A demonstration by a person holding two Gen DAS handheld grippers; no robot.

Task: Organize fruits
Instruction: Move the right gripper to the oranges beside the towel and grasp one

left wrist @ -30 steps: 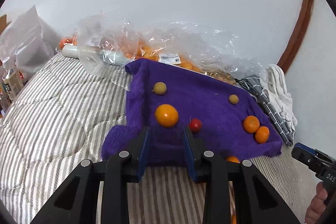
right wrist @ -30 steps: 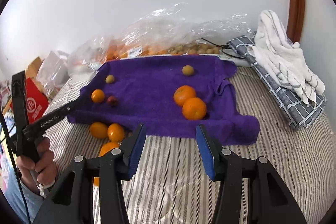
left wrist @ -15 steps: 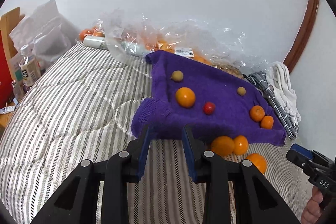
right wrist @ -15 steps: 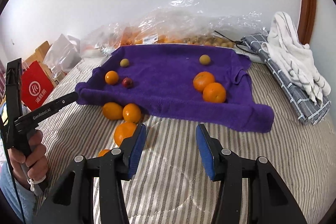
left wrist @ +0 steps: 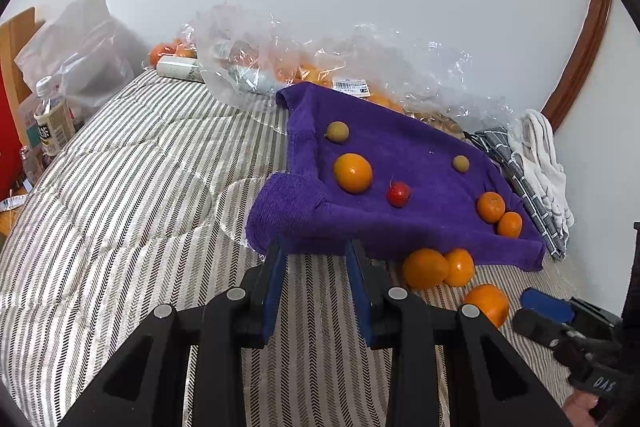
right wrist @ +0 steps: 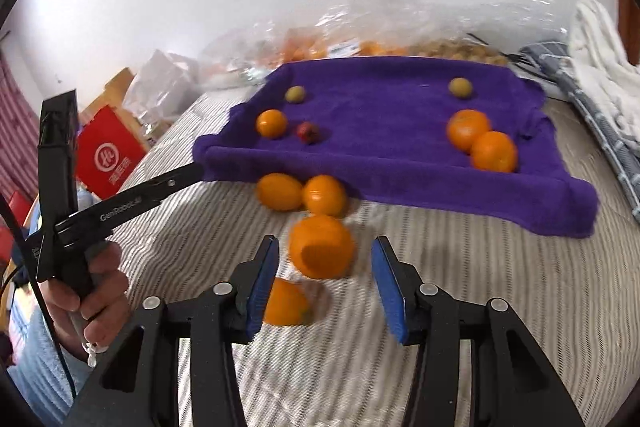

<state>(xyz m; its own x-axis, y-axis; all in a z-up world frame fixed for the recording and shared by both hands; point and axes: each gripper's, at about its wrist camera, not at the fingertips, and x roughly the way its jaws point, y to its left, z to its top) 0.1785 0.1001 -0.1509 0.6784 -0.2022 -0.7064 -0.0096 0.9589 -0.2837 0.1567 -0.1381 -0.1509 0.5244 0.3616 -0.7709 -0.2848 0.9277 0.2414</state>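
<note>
A purple towel [left wrist: 400, 155] [right wrist: 384, 107] lies on the striped bed with three oranges, two small greenish fruits and a red fruit [left wrist: 398, 193] on it. Loose oranges lie on the bed before its front edge; one orange [right wrist: 320, 251] sits just ahead of my right gripper [right wrist: 324, 287], between the open jaws and not gripped. Another orange [right wrist: 286, 303] lies by the left finger. My left gripper [left wrist: 316, 279] is open and empty, tips at the towel's near left edge.
Clear plastic bags [left wrist: 280, 59] with more fruit lie along the wall behind the towel. Folded grey and white cloths [left wrist: 536, 155] lie at the right. A bottle [left wrist: 52, 123], bags and a red box [right wrist: 108, 155] stand off the bed's left side.
Both grippers have pulled back from the towel. The right gripper dropped towards the loose oranges, so one now sits between its jaws. The left gripper opened slightly wider.
</note>
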